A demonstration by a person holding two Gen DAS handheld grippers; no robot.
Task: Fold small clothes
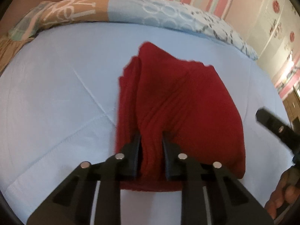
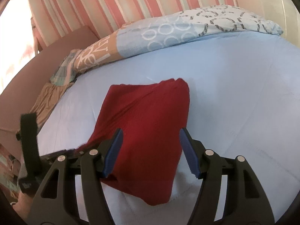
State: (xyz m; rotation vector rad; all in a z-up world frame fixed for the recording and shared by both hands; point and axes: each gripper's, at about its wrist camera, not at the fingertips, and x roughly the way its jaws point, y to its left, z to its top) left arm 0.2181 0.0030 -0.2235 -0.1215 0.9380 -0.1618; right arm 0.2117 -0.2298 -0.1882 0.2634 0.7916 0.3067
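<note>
A folded dark red garment [image 1: 178, 101] lies on the light blue bed sheet [image 1: 56, 93]. My left gripper [image 1: 151, 140] is shut on a bunched fold at the garment's near edge. In the right wrist view the same garment [image 2: 148, 116] lies in a rough rectangle. My right gripper [image 2: 150, 136] is open above its near part, its blue pads [image 2: 114, 150] wide apart and holding nothing. The right gripper's black body also shows at the right edge of the left wrist view [image 1: 277, 129]. The left gripper shows at the left of the right wrist view [image 2: 30, 140].
A patterned blue and tan duvet [image 1: 131, 13] is rolled along the far side of the bed, below a pink striped wall [image 2: 131, 3]. A tan ruffled cloth [image 2: 48, 97] lies at the bed's left edge. A hand [image 1: 281, 196] shows at lower right.
</note>
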